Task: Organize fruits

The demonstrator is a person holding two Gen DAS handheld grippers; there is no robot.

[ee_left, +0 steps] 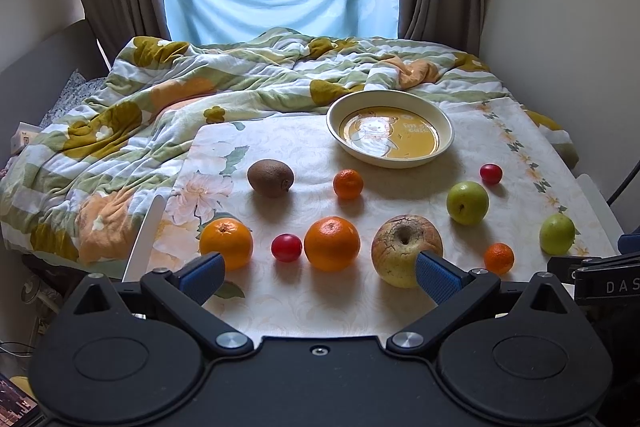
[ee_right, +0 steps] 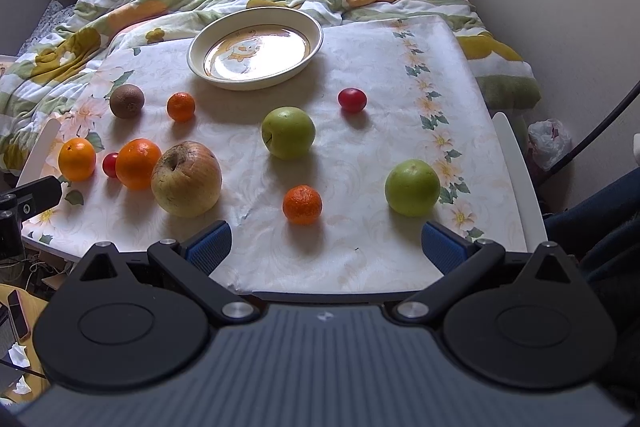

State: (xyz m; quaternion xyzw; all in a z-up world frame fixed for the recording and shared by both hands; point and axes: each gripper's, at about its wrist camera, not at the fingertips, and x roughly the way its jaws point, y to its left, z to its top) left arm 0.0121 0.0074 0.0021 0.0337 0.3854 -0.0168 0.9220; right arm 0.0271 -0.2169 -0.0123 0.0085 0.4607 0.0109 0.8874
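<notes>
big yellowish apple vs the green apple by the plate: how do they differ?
Colour: the big apple is yellow with reddish blush; the green apple is plain green.
Skin: the big apple looks wrinkled and cracked around its stem pit; the green apple looks smooth.
Size: the big apple is clearly larger.
Place: the big apple sits beside an orange; the green apple stands alone.
Shared: both lie loose on the tablecloth, outside the plate.

Legible text: white capitals "DAS" on a black clamp (ee_left: 600, 277) at the right edge of the left wrist view, cut off by the frame. The plate (ee_left: 390, 95) carries faint pale lettering beside a cartoon figure on its yellow centre, too washed out to read. No readable text in the right wrist view.
</notes>
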